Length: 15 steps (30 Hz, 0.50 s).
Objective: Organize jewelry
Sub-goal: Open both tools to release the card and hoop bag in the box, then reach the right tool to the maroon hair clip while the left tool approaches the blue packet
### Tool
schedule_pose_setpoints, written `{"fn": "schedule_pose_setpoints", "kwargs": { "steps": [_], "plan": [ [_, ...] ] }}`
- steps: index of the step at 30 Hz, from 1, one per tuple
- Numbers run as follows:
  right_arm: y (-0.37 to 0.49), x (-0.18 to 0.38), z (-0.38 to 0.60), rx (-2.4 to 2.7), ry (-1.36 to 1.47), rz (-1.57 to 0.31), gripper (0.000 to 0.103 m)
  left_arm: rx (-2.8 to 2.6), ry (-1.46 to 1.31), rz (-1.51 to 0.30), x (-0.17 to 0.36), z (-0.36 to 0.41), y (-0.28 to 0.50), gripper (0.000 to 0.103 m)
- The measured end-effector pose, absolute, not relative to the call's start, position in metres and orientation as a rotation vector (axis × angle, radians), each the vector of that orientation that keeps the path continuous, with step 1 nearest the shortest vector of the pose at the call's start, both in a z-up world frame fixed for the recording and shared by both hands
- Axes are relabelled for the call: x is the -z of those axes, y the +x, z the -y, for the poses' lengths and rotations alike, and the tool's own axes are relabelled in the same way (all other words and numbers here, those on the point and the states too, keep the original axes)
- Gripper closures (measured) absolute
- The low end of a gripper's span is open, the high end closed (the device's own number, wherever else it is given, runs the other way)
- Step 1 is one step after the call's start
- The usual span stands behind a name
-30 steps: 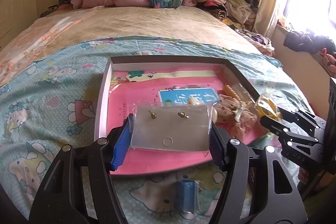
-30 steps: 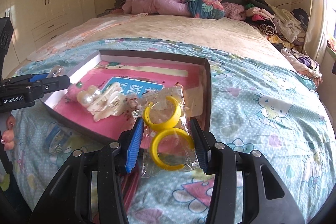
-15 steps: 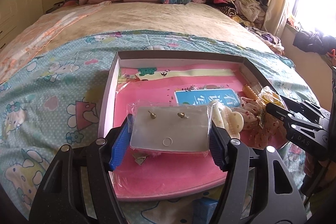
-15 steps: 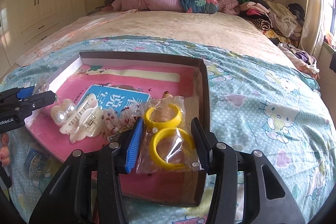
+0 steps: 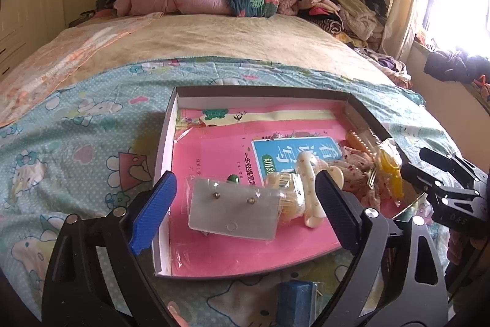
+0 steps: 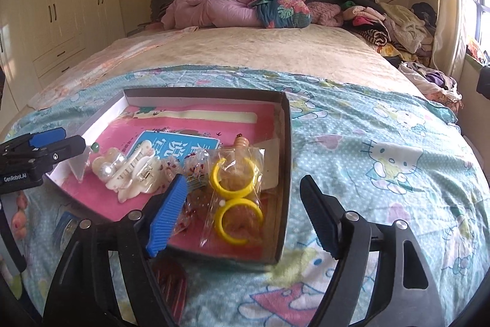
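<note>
Releasing is the step in hand, judged from both views: each bagged item lies in the shallow box (image 5: 165,143) on the bed, and both grippers stand with fingers spread wide, nothing between them.

Left gripper (image 5: 245,210) — released. The earring card (image 5: 234,212), in its clear bag, lies on the pink book cover near the box's front-left corner, tilted, its right end lapping against the cream hair clips (image 5: 309,192). It touches neither blue pad.

Right gripper (image 6: 245,213) — released. The yellow hoops (image 6: 237,198), two rings in one clear bag, lie flat just inside the box's right wall, beside the beaded comb (image 6: 242,143) and the pearl clip (image 6: 110,167).

To finish well: draw each gripper straight back and up, fingers kept wide, so no pad snags the slack plastic and drags a bag over the wall. The left finger hangs above the box's left rim — lift before moving sideways. A blue packet (image 5: 295,302) on the sheet in front of the box looks like the next candidate, though its contents are too blurred to tell.

Versus half a second ago: both sets of fingers were clamped on their bags; now they are apart. The card has dropped and rotated; the hoops bag has settled onto the box floor.
</note>
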State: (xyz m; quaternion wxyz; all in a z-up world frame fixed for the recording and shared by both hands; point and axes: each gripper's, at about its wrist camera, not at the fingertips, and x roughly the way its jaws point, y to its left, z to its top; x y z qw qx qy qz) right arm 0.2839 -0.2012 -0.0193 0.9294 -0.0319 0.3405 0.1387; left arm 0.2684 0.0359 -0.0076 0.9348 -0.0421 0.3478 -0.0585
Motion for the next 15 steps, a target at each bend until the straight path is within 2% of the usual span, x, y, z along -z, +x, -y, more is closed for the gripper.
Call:
{"fn": "schedule_pose_setpoints", "kwargs": {
  "steps": [6, 15],
  "plan": [
    [0.256, 0.01, 0.206, -0.283, -0.076, -0.663, 0.022, 0.127, -0.116, -0.673, -0.005, -0.037, 0.253, 0.012],
    [0.223, 0.004, 0.207, -0.305, -0.088, -0.655, 0.021, 0.131, -0.131, -0.651, -0.014, -0.034, 0.232, 0.012]
  ]
}}
